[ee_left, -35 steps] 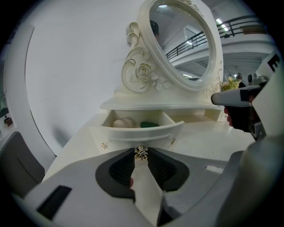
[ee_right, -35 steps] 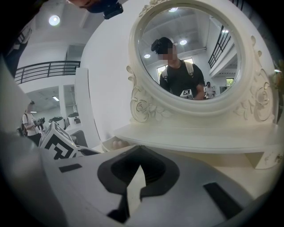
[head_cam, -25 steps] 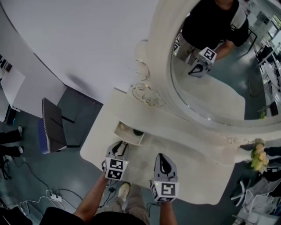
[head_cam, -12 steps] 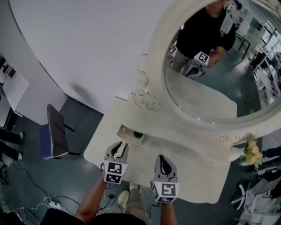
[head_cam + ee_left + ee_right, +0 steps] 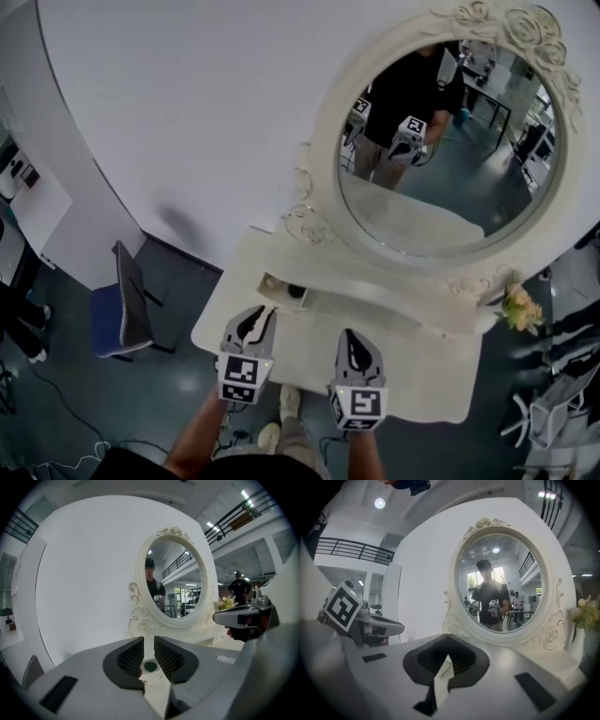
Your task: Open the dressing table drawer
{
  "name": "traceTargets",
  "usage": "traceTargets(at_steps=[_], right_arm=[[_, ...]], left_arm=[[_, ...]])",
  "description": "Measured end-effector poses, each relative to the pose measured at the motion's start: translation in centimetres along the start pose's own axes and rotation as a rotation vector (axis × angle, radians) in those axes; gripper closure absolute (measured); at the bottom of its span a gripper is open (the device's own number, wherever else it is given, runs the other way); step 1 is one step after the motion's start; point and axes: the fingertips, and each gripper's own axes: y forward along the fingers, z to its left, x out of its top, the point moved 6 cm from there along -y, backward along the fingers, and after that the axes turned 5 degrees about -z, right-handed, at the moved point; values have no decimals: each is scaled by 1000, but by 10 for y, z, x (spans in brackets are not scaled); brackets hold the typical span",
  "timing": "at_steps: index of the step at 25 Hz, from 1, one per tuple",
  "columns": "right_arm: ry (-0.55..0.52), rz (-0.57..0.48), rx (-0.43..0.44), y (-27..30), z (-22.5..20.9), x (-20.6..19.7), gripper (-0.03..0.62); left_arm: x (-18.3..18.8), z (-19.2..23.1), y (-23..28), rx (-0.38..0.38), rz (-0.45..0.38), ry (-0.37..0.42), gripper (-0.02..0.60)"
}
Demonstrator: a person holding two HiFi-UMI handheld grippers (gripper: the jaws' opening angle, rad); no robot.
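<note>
The cream dressing table [image 5: 417,375] stands below me with its oval mirror [image 5: 441,187] behind. Its small left drawer [image 5: 281,292] is pulled out, with a dark green round thing [image 5: 296,292] inside. My left gripper [image 5: 253,323] hangs above the table's front left, short of the drawer and not touching it. Its jaws are closing, still a narrow gap apart, with nothing between them. Through that gap the left gripper view shows the green thing [image 5: 150,666]. My right gripper [image 5: 352,339] hovers beside it over the tabletop, shut and empty.
A blue chair [image 5: 127,305] with a dark back stands left of the table. Pale flowers [image 5: 520,309] sit at the table's right end. Ornate scrollwork [image 5: 309,225] rises at the mirror's left foot. Cables lie on the floor at the lower left.
Both grippers have risen above the table, which now looks farther below. The whole mirror has come into view. The left jaws have narrowed. The drawer stays pulled out.
</note>
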Motion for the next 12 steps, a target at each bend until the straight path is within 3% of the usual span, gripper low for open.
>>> traceTargets(at_steps=[12], right_arm=[[-48, -77, -39, -77, 35, 45, 595]], left_arm=[[38, -25, -97, -35, -108, 28, 558]])
